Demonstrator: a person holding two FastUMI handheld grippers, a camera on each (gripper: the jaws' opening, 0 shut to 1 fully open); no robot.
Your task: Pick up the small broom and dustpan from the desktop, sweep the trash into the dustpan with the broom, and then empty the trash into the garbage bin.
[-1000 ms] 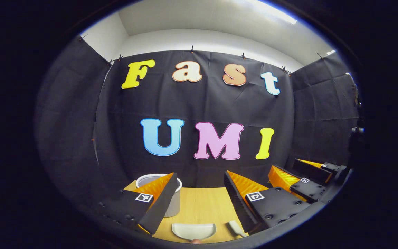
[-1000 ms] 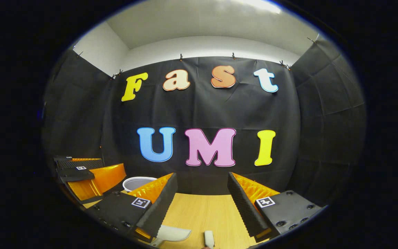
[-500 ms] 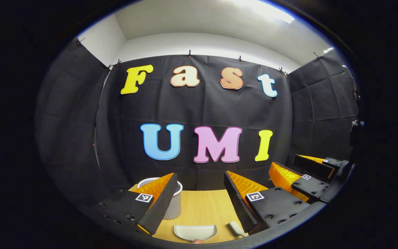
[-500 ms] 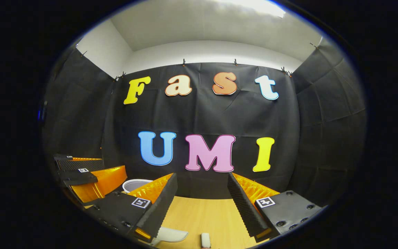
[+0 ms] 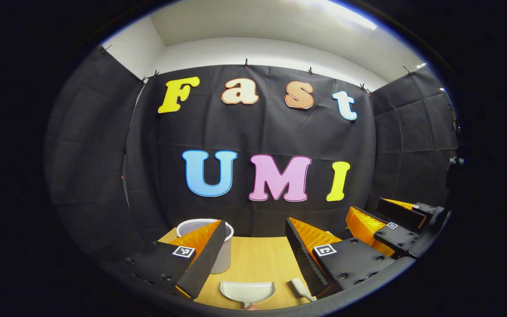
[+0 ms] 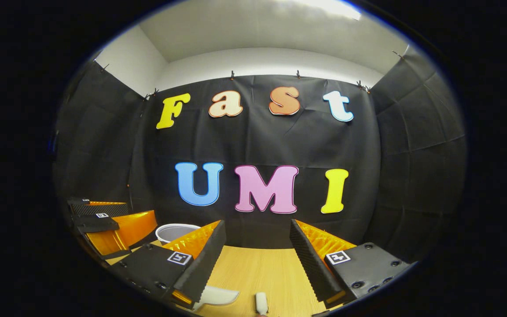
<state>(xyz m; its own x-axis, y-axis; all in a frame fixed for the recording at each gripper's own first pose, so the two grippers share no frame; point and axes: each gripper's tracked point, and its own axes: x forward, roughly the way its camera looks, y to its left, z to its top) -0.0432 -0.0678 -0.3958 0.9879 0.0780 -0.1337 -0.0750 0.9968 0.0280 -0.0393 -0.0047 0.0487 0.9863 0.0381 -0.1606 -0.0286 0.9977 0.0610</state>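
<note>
Both grippers hung above the wooden surface (image 5: 253, 264) with their jaws spread wide and nothing between them. In the left gripper view, the left gripper (image 5: 253, 251) looked down toward the pale dustpan (image 5: 247, 292), which lay flat on the surface at the near edge, its handle toward the camera. Just to its right lay the small broom (image 5: 301, 289), partly hidden by one finger. The garbage bin (image 5: 220, 259) stood upright farther back on the left, behind the other finger. The right gripper (image 5: 390, 229) sat off to the right, well apart from both tools.

In the right gripper view, the broom's pale end (image 6: 261, 303) lay low between that gripper's fingers, the dustpan (image 6: 216, 296) to its left.

Both tools looked like light, stiff plastic — easy to lift, but likely smooth and apt to twist in a loose hold. The handles seemed the sensible places to grip: the dustpan's short stub for the left, the broom's shaft for the right, well clear of any bristles. No trash could be made out.
</note>
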